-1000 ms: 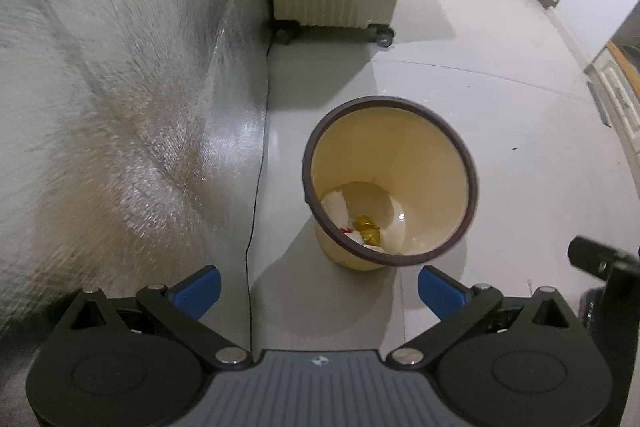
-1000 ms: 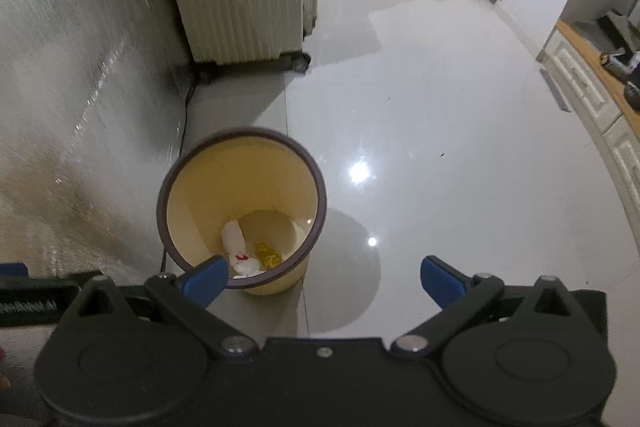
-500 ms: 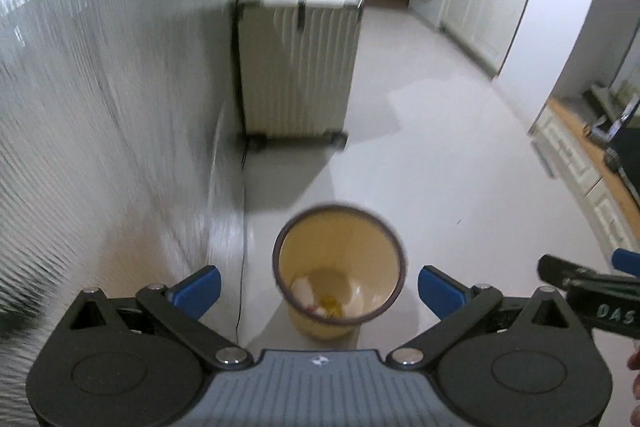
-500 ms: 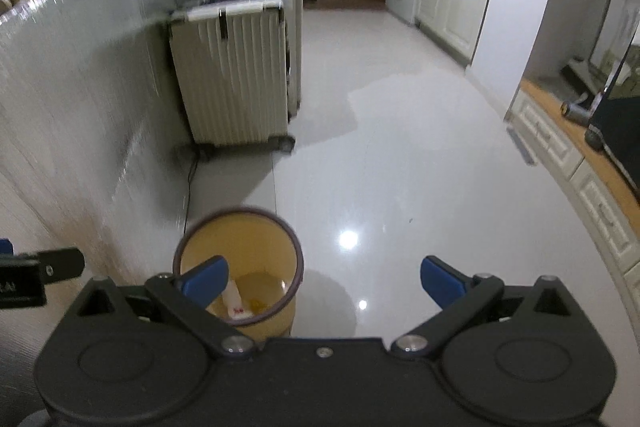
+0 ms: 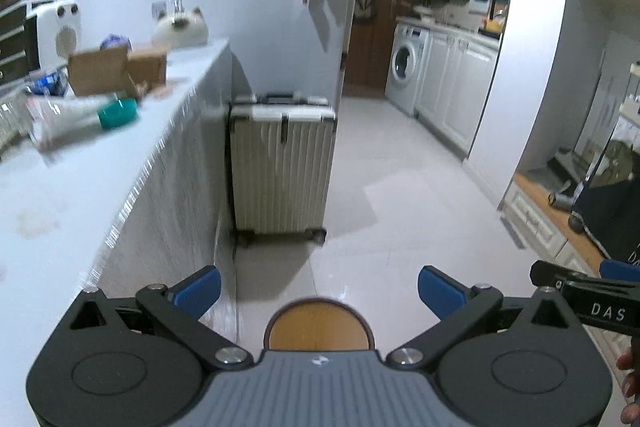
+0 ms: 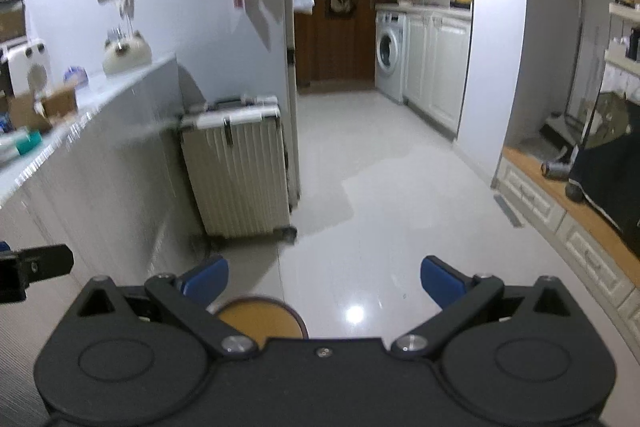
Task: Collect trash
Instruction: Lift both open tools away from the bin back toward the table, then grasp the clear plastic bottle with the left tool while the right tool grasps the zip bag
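1. Left gripper: the two blue-tipped fingers are spread wide, with nothing between them.
2. Right gripper: its blue-tipped fingers are likewise spread wide and hold nothing.
3. Round yellow plastic waste bin with a dark brown rim: it stands on the pale glossy tiled floor, low in the left wrist view. Only the far part of the rim and inner wall show above the gripper body. It lies between the two left fingers, below their tips and clear of both.
4. Same bin in the right wrist view: it sits close under the left-hand finger of the right gripper, its rim partly covered by that finger's linkage, and well apart from the other finger. Its contents are hidden in both views.
5. White countertop runs along the left side. On it, blurred: an open brown cardboard box, a clear plastic bottle with a teal cap lying on its side, and a white cat-shaped figure.
6. Cream ribbed hard-shell suitcase on wheels stands upright at the counter's far end, beyond the bin.
7. White front-loading washing machine sits in the far kitchen area beside white cabinets.
8. The right gripper's black finger marked "DAS" shows at the right edge of the left wrist view.
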The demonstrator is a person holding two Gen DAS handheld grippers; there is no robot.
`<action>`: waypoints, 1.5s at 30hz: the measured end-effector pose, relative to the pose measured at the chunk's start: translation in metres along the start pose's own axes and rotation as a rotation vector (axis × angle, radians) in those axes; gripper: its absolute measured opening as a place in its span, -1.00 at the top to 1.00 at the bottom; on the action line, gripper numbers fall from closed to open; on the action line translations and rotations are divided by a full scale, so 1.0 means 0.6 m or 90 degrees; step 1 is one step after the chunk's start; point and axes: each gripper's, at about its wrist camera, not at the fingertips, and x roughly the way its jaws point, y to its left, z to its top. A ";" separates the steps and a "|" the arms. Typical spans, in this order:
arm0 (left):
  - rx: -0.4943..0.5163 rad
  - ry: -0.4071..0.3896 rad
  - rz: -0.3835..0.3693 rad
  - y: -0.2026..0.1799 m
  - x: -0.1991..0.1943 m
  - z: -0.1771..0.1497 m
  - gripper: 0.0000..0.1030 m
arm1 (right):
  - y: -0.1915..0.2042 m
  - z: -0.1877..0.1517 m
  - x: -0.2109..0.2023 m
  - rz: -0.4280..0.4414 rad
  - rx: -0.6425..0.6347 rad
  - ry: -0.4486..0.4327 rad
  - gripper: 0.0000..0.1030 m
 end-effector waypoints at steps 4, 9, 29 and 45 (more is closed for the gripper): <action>0.000 -0.034 0.002 0.010 -0.049 0.021 -1.00 | 0.010 0.027 -0.036 0.014 -0.002 -0.038 -1.00; 0.003 -0.073 0.012 0.029 -0.095 0.054 -1.00 | 0.030 0.054 -0.067 0.035 0.001 -0.076 -1.00; -0.078 -0.119 0.152 0.317 -0.183 0.104 -1.00 | 0.274 0.124 -0.055 0.156 -0.050 -0.108 -1.00; -0.139 -0.120 0.208 0.631 -0.178 0.080 -1.00 | 0.506 0.137 -0.028 0.267 -0.097 -0.112 -0.90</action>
